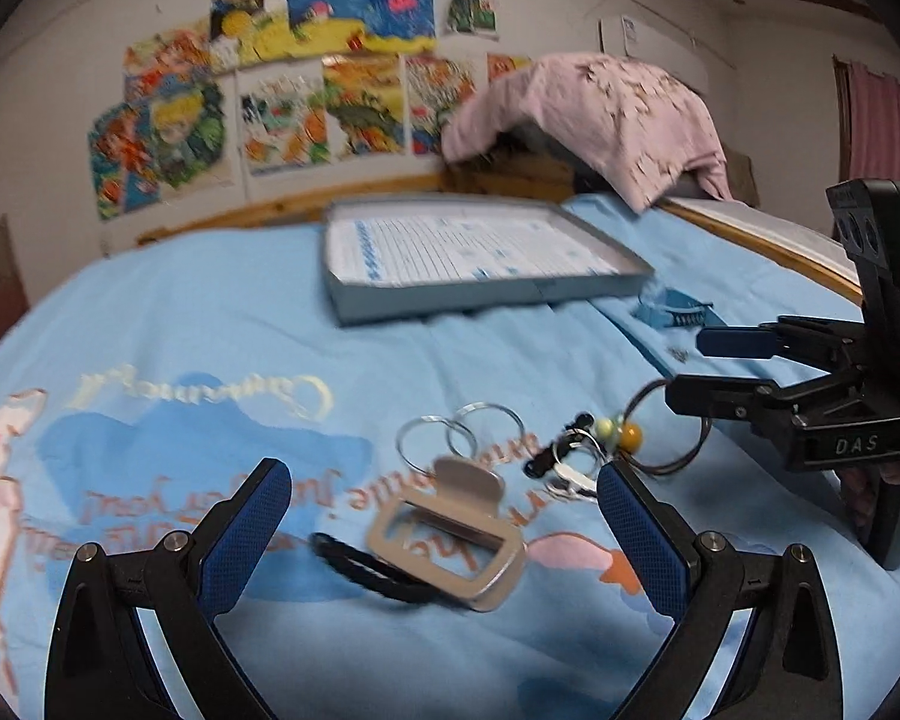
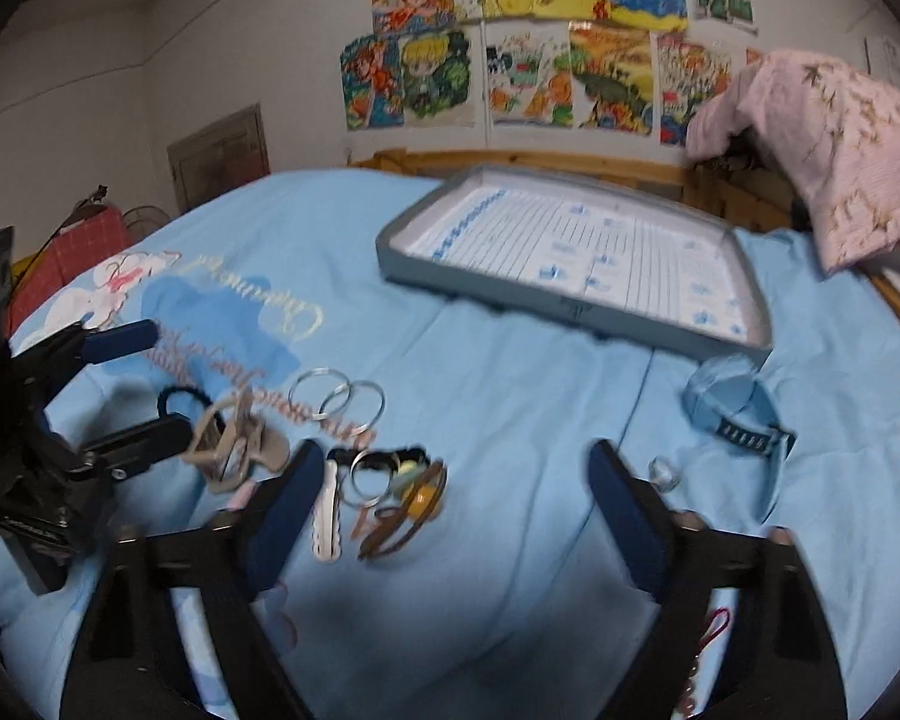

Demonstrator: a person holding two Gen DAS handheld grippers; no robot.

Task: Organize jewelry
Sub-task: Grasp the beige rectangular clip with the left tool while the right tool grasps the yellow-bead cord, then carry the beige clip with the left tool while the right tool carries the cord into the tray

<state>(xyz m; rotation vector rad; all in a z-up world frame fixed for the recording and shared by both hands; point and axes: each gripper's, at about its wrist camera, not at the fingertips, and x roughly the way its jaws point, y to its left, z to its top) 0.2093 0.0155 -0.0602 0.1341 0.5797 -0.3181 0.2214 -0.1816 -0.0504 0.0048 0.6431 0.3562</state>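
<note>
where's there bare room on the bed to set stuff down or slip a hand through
Bare sheet lies between the grey tray and the jewelry pile, and from the pile across to the blue strap. The tray floor looks empty too. It is crowded around the silver rings, metal clip and brown bangle.

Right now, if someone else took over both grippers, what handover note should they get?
Left gripper: open, empty, hovering over the metal clip and black hair tie.
Right gripper: open, empty, beside the brown bangle and white clip.
Two silver rings, the beaded pieces, a blue headband and a small clear piece lie loose on the blue bedspread.
Grey tray behind them: nothing in it.
Done: nothing sorted. Left: everything.
</note>
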